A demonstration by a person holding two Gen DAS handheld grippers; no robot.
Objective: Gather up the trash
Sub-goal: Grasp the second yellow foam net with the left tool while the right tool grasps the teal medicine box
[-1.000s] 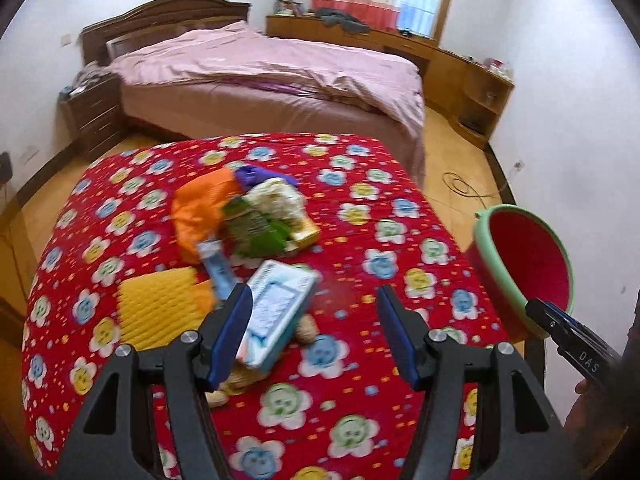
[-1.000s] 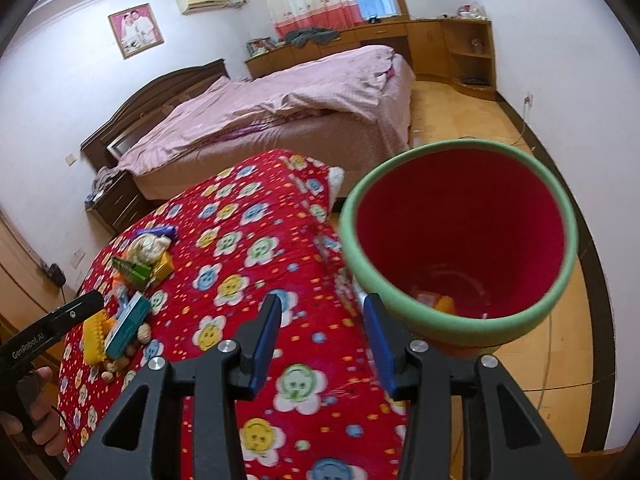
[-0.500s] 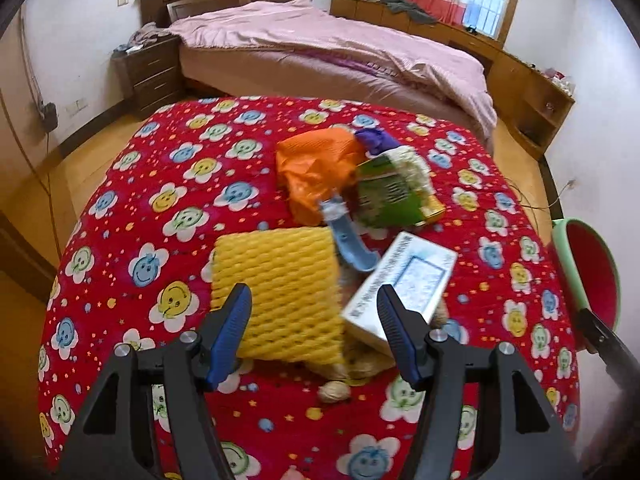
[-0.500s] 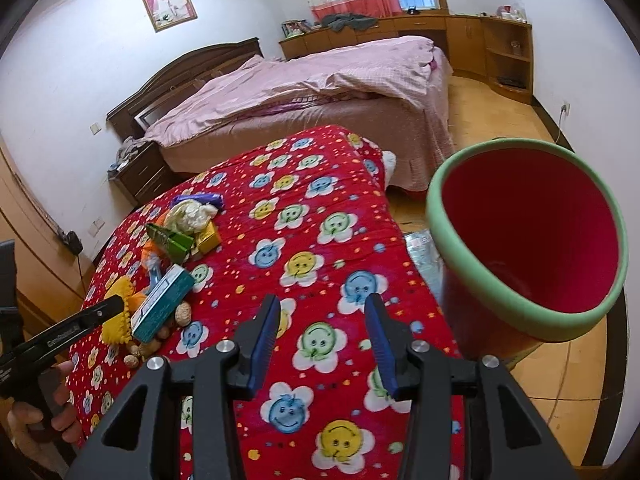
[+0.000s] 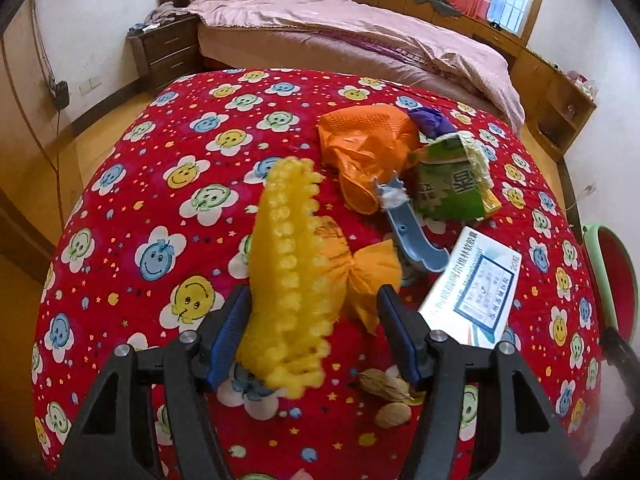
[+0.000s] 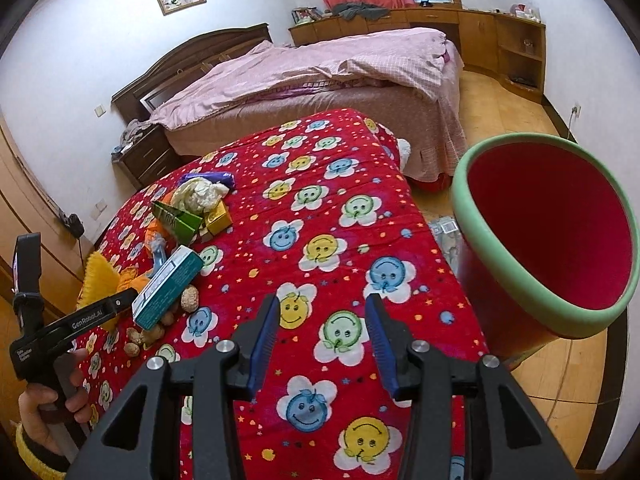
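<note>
Item: yellow knobbly foam wrap [image 5: 286, 280], trash, lying on the red flower-print surface [image 5: 168, 168]. It is seen standing on edge and tilted between the fingers of the left gripper [image 5: 314, 332]. Its long axis runs away from the gripper, roughly along the line of the fingers, the near end low between the pads and the far end raised toward the middle of the surface. The wrap appears blurred, so firm contact with the pads cannot be confirmed. The left fingers are set wide, with a gap seen on the right side, where an orange candy-style wrapper [image 5: 360, 276] is tucked against the wrap.

Associated trash, all beyond or right of the left fingers:
- white and teal carton [image 5: 472, 292], just beside the right finger;
- blue plastic piece [image 5: 412, 240];
- green packet [image 5: 448, 184];
- orange bag [image 5: 368, 152];
- nut shells [image 5: 390, 396], close under the right finger.

Right gripper [image 6: 320, 344]: fingers wide, nothing between them, held over bare patterned cloth, well apart from the pile.

Receptacle: red bin with green rim [image 6: 532, 292], off the right edge of the surface, mouth tilted toward the right gripper.

Governing relation, as judged: the wrap is already bracketed by the left fingers, so a closing squeeze across its thin side is called for. The left gripper is far nearer the wrap. The bin lies well to its right, so a carry across the surface is required.
</note>
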